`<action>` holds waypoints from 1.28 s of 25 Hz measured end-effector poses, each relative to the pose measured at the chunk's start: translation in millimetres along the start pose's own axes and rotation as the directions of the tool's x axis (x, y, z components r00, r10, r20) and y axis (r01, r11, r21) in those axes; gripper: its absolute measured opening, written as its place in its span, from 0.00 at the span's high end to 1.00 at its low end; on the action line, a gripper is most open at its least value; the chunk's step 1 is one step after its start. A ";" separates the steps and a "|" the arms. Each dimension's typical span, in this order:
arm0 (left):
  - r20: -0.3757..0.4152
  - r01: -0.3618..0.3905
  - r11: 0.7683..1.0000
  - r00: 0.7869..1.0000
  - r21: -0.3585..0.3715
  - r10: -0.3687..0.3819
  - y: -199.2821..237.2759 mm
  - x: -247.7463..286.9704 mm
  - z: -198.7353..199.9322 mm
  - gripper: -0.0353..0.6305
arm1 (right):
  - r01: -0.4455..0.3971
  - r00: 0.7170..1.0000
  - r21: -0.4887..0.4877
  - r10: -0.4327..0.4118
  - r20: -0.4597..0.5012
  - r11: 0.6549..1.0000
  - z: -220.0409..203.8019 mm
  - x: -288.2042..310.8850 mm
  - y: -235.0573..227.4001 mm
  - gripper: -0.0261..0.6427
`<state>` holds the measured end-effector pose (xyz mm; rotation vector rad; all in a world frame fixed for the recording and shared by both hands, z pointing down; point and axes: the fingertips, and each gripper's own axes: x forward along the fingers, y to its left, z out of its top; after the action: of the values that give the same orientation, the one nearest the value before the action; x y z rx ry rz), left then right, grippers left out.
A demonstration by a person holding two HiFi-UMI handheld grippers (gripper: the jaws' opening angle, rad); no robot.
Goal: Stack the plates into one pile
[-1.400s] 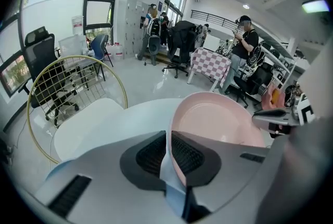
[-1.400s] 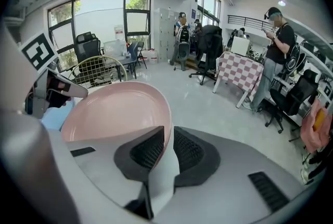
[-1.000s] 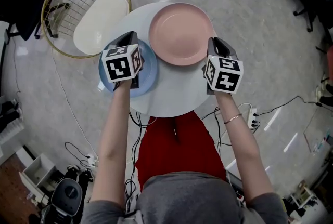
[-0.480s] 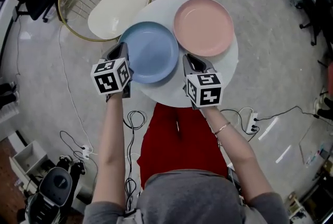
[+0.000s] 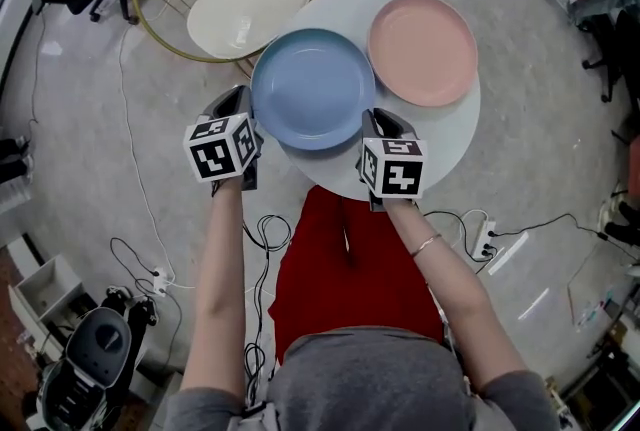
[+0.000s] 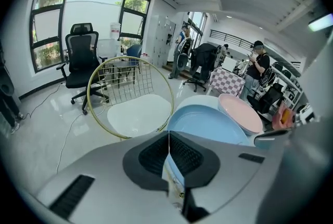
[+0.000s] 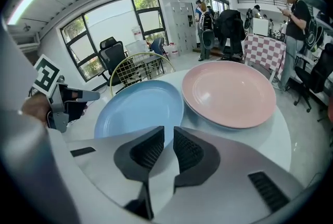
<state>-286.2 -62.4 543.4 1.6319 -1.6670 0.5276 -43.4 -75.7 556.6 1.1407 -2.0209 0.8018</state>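
Note:
A blue plate (image 5: 312, 87) and a pink plate (image 5: 422, 49) lie side by side on a round white table (image 5: 440, 144), their rims close together. My left gripper (image 5: 234, 99) hovers just off the blue plate's left rim with its jaws shut and nothing between them. My right gripper (image 5: 385, 117) is over the table's near edge, just in front of both plates, with a narrow empty gap between its jaws. From the right gripper view, the blue plate (image 7: 140, 108) is ahead on the left, the pink plate (image 7: 229, 93) on the right, and the left gripper (image 7: 78, 97) at the far left.
A chair with a gold wire hoop back and a cream seat (image 5: 245, 4) stands against the table's far left side. Cables and a power strip (image 5: 485, 239) lie on the floor. An office chair (image 6: 83, 62) and standing people are farther off in the room.
Both grippers have drawn back toward the person. The left one came off the blue plate to its left rim; the right one went from beside the pink plate to the near table edge.

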 end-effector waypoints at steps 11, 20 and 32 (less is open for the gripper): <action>-0.073 0.055 0.999 0.996 -0.003 -0.055 11.0 24.9 -9.2 0.81 | 0.011 0.997 0.083 -0.005 -0.072 0.997 -11.7 16.0 3.6 0.73; -0.150 0.094 0.995 0.984 -0.017 -0.095 3.6 52.2 -16.2 0.80 | 0.018 0.992 0.087 -0.007 -0.128 0.996 -16.7 32.8 -2.0 0.73; -0.159 0.071 0.996 0.984 -0.054 -0.079 6.1 57.2 -17.3 0.91 | 0.014 0.988 0.020 -0.011 -0.155 1.000 -18.6 37.7 0.3 0.79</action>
<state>-284.2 -87.6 597.9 1.5682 -1.4835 0.5622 -53.7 -79.0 597.2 1.0684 -1.8796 0.8799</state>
